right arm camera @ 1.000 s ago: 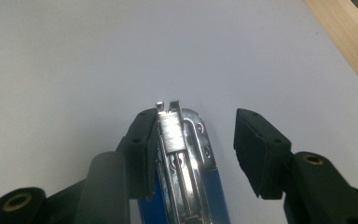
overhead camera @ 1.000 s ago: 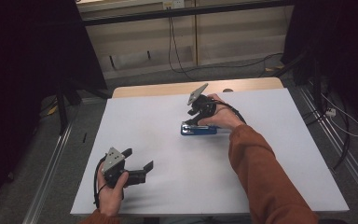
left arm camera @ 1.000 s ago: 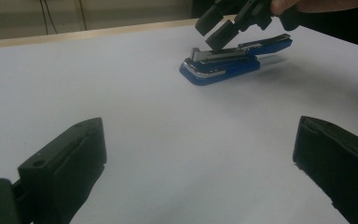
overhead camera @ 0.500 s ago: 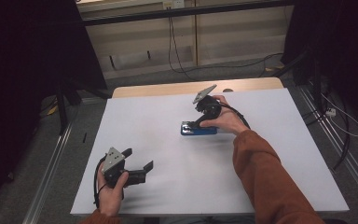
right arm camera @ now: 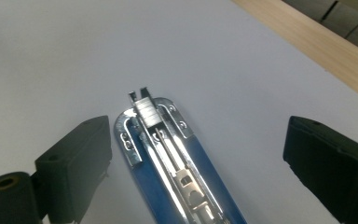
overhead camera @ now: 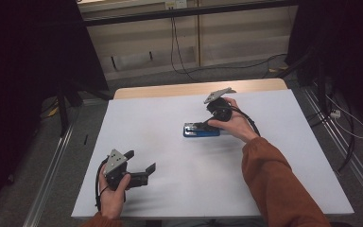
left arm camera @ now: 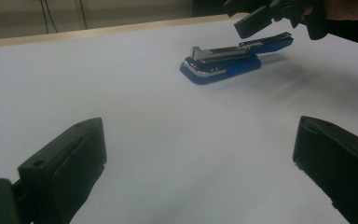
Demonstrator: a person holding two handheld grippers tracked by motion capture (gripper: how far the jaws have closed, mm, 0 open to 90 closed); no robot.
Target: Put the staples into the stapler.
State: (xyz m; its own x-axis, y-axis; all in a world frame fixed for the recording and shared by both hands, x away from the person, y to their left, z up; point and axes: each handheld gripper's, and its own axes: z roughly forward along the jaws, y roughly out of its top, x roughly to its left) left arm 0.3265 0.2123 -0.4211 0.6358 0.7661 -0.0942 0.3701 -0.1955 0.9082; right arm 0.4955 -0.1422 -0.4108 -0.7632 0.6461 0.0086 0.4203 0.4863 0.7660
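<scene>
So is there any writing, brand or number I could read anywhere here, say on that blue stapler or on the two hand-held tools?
None can be read.
Blue stapler: bare blue plastic and shiny metal, no print or brand showing.
Right tool, open around the stapler: plain black, no markings.
Left tool, open near the table's front edge: plain black, no markings.
White table: blank.

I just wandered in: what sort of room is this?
Probably a lab recording station: a white-covered table, dark curtains at the sides, cables down the back wall, and hand-held grippers near a blue stapler.
</scene>
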